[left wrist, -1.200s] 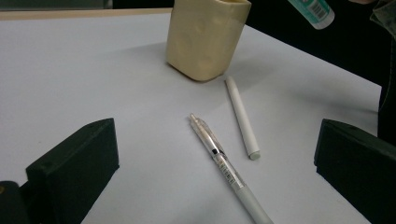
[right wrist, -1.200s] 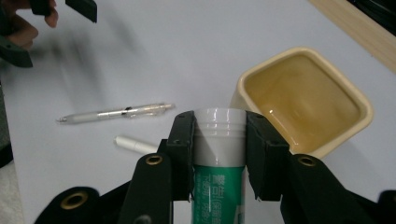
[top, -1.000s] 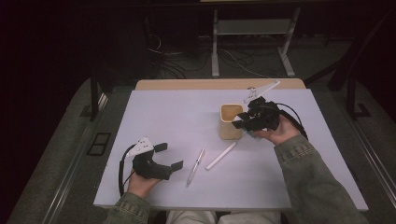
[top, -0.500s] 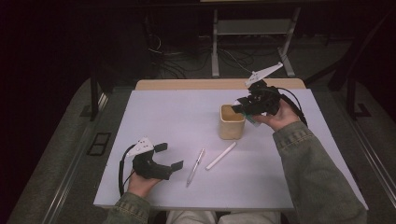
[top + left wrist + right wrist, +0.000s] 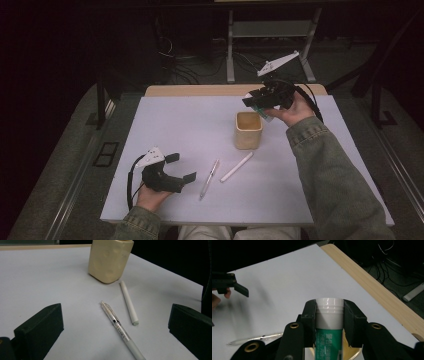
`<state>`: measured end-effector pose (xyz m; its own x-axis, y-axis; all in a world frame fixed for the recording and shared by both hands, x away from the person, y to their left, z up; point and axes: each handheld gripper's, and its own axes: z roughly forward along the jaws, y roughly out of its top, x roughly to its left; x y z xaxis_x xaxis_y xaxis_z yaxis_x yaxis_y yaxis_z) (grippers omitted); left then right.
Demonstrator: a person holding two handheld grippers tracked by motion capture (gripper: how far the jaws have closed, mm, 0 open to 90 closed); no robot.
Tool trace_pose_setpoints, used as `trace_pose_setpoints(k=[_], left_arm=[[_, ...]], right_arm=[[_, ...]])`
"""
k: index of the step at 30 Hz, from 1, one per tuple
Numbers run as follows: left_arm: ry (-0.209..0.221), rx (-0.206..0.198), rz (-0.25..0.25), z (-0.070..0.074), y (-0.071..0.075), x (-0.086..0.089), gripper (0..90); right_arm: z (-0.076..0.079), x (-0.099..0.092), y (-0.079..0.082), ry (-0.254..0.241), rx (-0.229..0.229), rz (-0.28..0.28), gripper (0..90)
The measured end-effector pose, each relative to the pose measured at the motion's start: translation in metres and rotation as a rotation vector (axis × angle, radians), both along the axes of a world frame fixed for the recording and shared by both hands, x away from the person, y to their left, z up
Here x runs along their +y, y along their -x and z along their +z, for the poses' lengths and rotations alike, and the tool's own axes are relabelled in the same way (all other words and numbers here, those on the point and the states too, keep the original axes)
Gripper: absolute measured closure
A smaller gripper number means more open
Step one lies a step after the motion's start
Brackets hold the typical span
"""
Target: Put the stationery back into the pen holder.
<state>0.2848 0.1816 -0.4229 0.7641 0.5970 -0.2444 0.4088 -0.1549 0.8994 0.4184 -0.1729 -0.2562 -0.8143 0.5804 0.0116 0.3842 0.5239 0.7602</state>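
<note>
Lifted above the cup (image 5: pixel 248 131), right hand-held gripper (image 5: pixel 329 315) clamps a tube (image 5: pixel 329 322).

tongs (image 5: pixel 329 322) clamping green tube (image 5: pixel 329 340), white table (image 5: pixel 287 280)

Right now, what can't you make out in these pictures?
- Tube: lower end cut off by the bottom edge of the right gripper view; print too small to read.
- Tube in the high view: mostly hidden by the right gripper.
- Clear pen: tail cut off in the left gripper view.
</note>
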Motion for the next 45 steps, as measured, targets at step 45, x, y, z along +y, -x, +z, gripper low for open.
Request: trace_pose_setpoints(k=[45], left_arm=[[0.007, -0.003, -0.004, 0.001, 0.000, 0.001, 0.0]], right_arm=[[-0.066, -0.010, -0.031, -0.298, -0.045, -0.103, 64.5]])
